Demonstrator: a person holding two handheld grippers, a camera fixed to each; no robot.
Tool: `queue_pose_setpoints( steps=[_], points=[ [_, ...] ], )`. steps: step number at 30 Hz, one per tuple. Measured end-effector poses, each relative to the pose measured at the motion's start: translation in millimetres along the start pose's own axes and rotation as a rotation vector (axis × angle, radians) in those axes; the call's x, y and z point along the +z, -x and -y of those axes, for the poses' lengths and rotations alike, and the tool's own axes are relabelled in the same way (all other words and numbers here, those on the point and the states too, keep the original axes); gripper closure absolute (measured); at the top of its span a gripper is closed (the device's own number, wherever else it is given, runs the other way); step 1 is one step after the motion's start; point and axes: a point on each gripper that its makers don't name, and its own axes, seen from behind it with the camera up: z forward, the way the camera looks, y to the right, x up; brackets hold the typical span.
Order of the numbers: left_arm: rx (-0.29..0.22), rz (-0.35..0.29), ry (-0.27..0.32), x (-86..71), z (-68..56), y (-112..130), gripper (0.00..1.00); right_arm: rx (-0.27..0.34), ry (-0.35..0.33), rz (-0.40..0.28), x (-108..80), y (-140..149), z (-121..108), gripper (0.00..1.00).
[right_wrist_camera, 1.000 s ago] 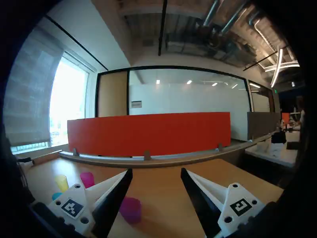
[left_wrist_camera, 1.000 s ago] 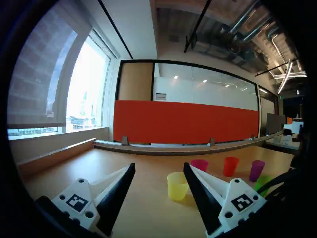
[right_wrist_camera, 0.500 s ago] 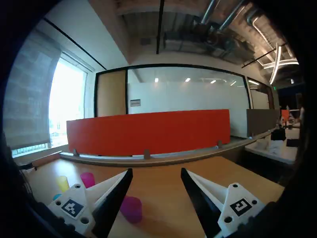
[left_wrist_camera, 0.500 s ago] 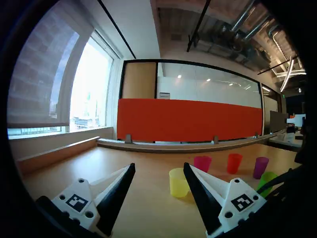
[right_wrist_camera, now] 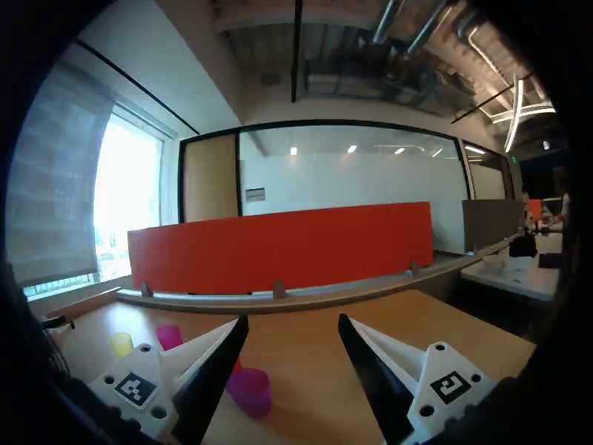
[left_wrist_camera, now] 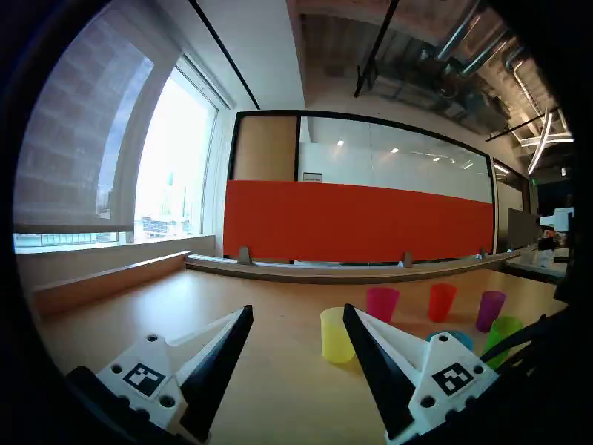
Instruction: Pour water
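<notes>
Left gripper (left_wrist_camera: 296,311): fingers spread, nothing between them, low over the wooden desk (left_wrist_camera: 282,393). Yellow cup (left_wrist_camera: 337,335) stands just beside its right finger. Green cup (left_wrist_camera: 502,330) is to the right. Farther off, a row: magenta cup (left_wrist_camera: 382,304), red cup (left_wrist_camera: 442,302), purple cup (left_wrist_camera: 491,310). Right gripper (right_wrist_camera: 293,319): fingers spread, empty. Orange partition (left_wrist_camera: 356,222) runs along the far desk edge.

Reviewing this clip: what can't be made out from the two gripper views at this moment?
Left gripper view: blue cup, mostly behind a finger of the left claw.
Left gripper view: green cup, base crossed by a dark cable.
Right gripper view: red cup, a sliver behind a finger of the right claw.
Water level in any cup: seen side-on.
</notes>
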Motion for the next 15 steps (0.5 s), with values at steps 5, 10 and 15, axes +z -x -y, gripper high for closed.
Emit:
queue_pose_setpoints(
  steps=[5,10,15],
  points=[
    [0.005,0.001,-0.001,0.0,-1.2,2.8,0.1,0.007,0.0,0.002,-0.5,0.5,-0.5,0.06],
    [0.008,0.007,-0.002,-0.6,-1.0,6.2,0.1,0.011,-0.004,0.0,-0.9,0.7,0.2,0.06],
    [0.029,0.013,-0.005,-0.3,-0.5,9.1,0.1,0.009,-0.002,0.0,-0.9,1.6,-1.0,0.06]
  ],
)
